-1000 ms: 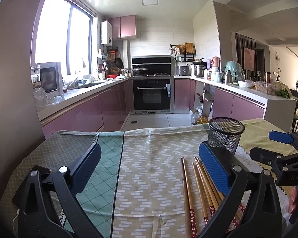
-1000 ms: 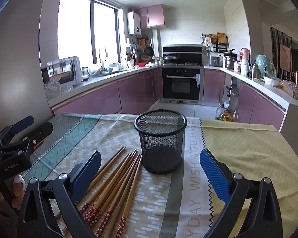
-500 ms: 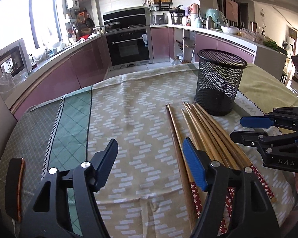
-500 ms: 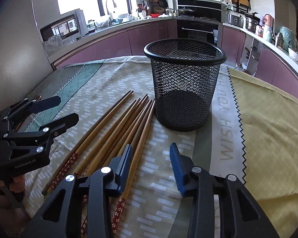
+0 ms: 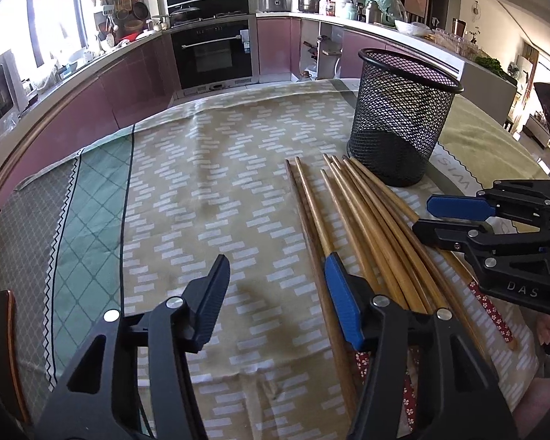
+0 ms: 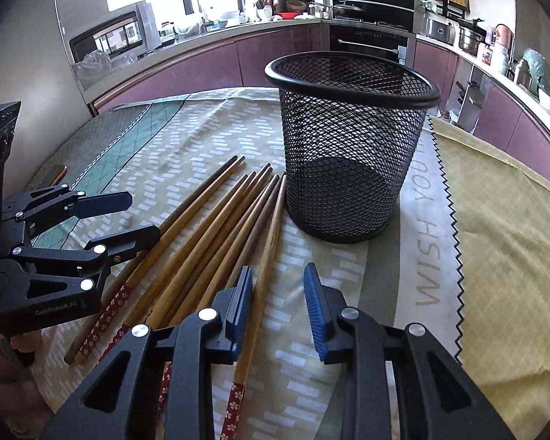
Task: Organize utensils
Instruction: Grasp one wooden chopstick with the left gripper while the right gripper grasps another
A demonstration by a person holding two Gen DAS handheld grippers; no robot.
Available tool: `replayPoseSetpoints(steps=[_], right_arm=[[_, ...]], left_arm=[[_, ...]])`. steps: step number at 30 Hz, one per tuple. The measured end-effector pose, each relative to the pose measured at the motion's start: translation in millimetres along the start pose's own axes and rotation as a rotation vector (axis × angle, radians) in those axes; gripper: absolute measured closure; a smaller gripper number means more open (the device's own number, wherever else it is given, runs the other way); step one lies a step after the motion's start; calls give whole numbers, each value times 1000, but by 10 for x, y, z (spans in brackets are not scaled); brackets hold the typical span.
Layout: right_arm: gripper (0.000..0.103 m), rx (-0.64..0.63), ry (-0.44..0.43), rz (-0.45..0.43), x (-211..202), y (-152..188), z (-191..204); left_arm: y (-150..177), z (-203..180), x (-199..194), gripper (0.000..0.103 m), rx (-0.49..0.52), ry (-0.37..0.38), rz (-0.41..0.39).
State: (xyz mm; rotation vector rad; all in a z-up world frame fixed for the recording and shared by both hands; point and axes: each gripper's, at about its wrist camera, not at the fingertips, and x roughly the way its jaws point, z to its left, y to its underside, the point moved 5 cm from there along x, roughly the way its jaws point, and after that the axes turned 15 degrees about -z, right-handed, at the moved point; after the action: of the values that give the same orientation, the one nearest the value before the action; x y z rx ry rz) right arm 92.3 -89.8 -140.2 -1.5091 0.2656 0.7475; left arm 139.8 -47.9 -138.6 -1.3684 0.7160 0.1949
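Observation:
Several wooden chopsticks [image 5: 352,216] [image 6: 216,227] lie fanned on the tablecloth, tips toward an upright, empty black mesh basket [image 5: 403,128] [image 6: 348,146]. My left gripper [image 5: 275,275] [image 6: 143,214] hovers low at the bundle's left edge. Its jaws are closing, with cloth and the leftmost dark chopstick beside the blue pad [image 5: 339,300] between them. My right gripper [image 6: 278,278] [image 5: 423,214] is low over the bundle's right edge, jaws closing too. The rightmost chopstick [image 6: 266,256] runs between them along the left pad, which does not pinch it.
A patterned tablecloth [image 5: 209,190] covers the table, with a yellow cloth [image 6: 502,238] at the right. A flat dark object with a brown rim [image 5: 2,337] lies near the table's left edge. Purple kitchen cabinets and an oven [image 5: 212,55] stand beyond the table.
Both grippers tipped downward and sank toward the chopsticks. Their jaws narrowed from wide open, the right more than the left. The chopsticks and basket have not moved.

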Motion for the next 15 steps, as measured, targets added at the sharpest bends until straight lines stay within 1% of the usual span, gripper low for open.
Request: replayPoseSetpoints(steps=[4, 6, 7, 8, 9, 10, 11, 12, 14, 15], right_arm=[[76, -9, 0, 2, 33, -22, 16], [79, -7, -1, 2, 37, -27, 10], [80, -2, -6, 1, 42, -27, 10], [85, 6, -15, 2, 42, -32, 4], [94, 18, -30, 5, 50, -39, 11], [96, 32, -42, 7, 37, -33, -10], [96, 38, -45, 6, 34, -29, -18], [96, 42, -49, 4, 25, -28, -25], [97, 60, -67, -3, -10, -29, -30], [97, 60, -68, -10, -35, -34, -30]], left_arm=[[8, -37, 89, 50, 19, 2, 29], [-6, -50, 101, 52, 27, 4, 30], [-16, -67, 102, 56, 29, 8, 31], [-27, -81, 116, 63, 30, 13, 31], [-36, -99, 127, 67, 29, 20, 31], [-46, -119, 133, 73, 29, 28, 31], [-48, -132, 129, 79, 27, 34, 30], [-47, -152, 124, 82, 24, 39, 29], [-55, -162, 128, 93, -1, 49, 28], [-50, -155, 126, 93, -12, 48, 27]])
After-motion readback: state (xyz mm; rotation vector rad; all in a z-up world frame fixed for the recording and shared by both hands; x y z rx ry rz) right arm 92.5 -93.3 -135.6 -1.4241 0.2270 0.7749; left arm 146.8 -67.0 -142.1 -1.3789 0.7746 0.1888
